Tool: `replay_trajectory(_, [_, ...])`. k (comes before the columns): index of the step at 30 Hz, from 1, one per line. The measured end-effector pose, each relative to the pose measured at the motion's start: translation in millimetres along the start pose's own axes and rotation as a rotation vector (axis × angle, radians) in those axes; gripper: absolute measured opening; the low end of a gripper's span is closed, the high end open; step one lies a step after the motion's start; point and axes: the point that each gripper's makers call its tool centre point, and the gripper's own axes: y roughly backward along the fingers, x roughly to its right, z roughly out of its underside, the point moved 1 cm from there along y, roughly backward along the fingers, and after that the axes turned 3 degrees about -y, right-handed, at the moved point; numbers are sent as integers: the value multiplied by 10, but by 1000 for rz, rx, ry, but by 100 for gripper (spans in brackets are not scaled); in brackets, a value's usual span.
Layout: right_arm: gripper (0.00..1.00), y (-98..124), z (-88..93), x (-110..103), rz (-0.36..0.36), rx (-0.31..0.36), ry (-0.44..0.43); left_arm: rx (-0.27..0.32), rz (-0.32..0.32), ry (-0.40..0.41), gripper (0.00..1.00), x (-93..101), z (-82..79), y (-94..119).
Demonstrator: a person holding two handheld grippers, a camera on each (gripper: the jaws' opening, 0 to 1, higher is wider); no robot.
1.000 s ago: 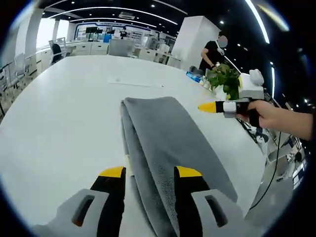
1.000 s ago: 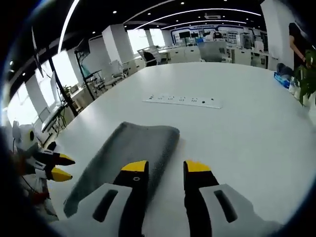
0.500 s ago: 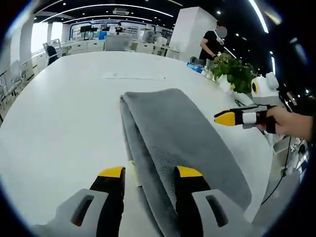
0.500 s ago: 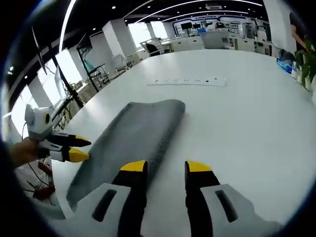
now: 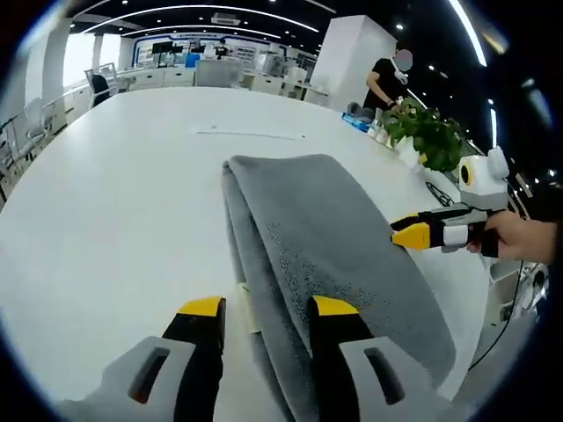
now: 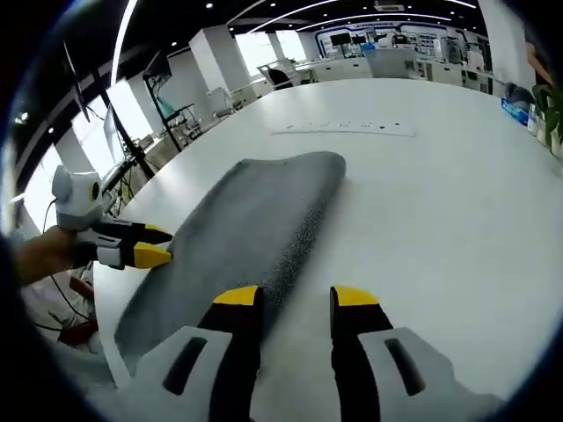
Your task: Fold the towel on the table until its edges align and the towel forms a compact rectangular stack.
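Now the grey towel [image 5: 325, 246] lies folded lengthwise on the white bench [image 5: 114, 193], mid-fold. Left tongs [image 5: 258, 308] and right tongs [image 6: 286, 299] gape empty at opposite long edges, seemingly about to pinch; next, grip and fold across.

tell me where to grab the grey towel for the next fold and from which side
Judging by its pose, take the grey towel at its near short end, one gripper on each corner. It lies as a long folded strip running away across the white table. The left gripper already straddles its folded long edge there; the right gripper sits at the opposite long edge. Come in low from the near end.
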Motion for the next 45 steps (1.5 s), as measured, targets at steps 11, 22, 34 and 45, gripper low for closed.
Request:
replay_trajectory(11, [9, -73, 63, -95, 2, -2, 31, -24, -21, -80, 29, 62, 14, -42])
replay_trajectory(22, [5, -87, 79, -57, 12, 10, -36, -42, -13, -91, 17, 122, 15, -90])
replay_trajectory(34, [4, 0, 111, 51, 37, 33, -35, -57, 5, -90, 15, 295, 9, -148])
replay_trajectory(45, [4, 264, 237, 390, 85, 35, -51, -62, 61, -125, 14, 680, -13, -299])
